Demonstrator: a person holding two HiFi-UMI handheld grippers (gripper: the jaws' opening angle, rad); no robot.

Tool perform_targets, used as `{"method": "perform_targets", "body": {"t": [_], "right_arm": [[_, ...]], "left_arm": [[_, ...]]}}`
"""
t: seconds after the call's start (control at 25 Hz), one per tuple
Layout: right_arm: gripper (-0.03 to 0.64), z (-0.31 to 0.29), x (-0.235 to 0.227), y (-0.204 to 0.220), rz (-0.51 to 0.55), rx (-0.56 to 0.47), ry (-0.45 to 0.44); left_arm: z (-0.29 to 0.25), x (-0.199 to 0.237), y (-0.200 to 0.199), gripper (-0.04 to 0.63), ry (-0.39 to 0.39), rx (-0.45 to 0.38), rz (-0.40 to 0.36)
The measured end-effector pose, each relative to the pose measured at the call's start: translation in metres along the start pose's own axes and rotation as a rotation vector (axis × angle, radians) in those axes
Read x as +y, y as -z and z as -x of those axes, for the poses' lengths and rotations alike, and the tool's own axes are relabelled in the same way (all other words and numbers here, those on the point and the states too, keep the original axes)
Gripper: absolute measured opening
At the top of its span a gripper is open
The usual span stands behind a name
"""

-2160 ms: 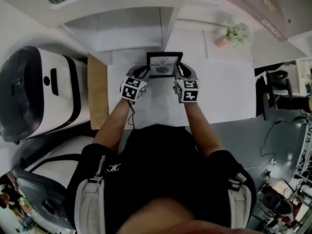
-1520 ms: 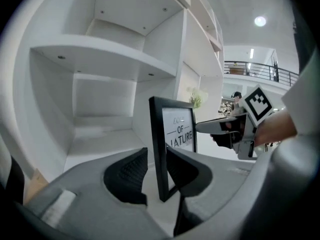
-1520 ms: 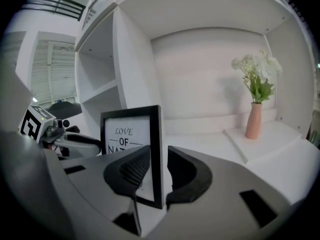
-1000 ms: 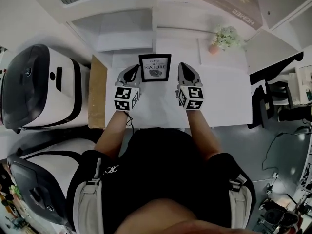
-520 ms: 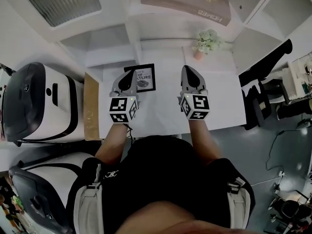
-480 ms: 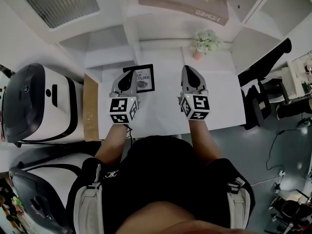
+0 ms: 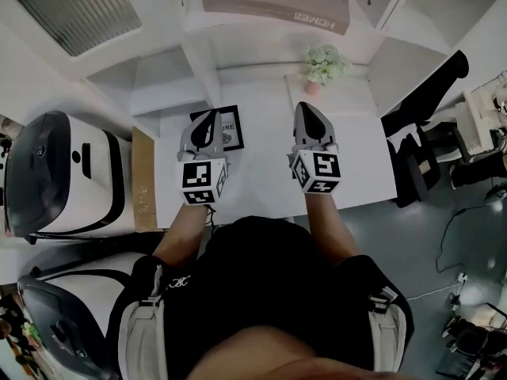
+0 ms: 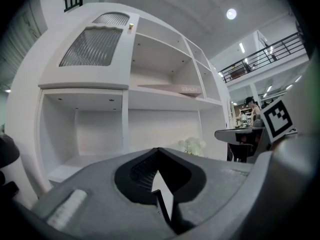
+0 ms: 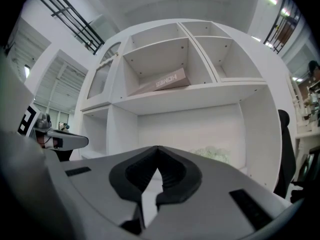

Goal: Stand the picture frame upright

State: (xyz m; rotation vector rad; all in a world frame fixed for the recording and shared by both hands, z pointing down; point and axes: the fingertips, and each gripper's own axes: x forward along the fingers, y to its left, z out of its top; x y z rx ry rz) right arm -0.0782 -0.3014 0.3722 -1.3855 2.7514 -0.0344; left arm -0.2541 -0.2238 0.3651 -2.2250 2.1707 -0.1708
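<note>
The black picture frame [image 7: 230,127] with a white print stands on the white desk [image 7: 261,176], its left part hidden behind my left gripper. That left gripper [image 7: 204,122] is raised in front of the frame, shut and empty, and its jaws meet at the tip [image 8: 158,150]. Further right, apart from the frame, my right gripper [image 7: 308,114] is shut with nothing in it [image 9: 158,148]. Both gripper views look level at the white shelf unit; the frame shows in neither.
A small potted plant [image 7: 322,64] sits at the desk's back right. A brown box [image 7: 277,6] lies on a shelf above. A black chair [image 7: 416,133] stands at the right, white-and-black machines [image 7: 55,172] at the left, with a wooden board [image 7: 142,180] along the desk's left edge.
Both grippers let go of the frame's sides, then rose and drew back from it. The frame stays standing on the desk. Both stay shut.
</note>
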Motion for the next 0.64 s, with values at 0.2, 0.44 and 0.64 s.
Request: {"method": "perform_targets", "body": {"t": [0.2, 0.44, 0.64], "right_arm": [[0.002, -0.001, 0.002, -0.003, 0.009, -0.002, -0.007], [0.002, -0.005, 0.008, 0.001, 0.020, 0.011, -0.019], [0.002, -0.008, 0.014, 0.006, 0.019, 0.022, -0.033]], "left_arm": [[0.001, -0.001, -0.006, 0.017, -0.002, -0.006, 0.009], [0.000, 0.005, 0.000, 0.017, -0.008, 0.005, 0.033], [0.000, 0.011, 0.004, 0.017, -0.008, 0.006, 0.064]]}}
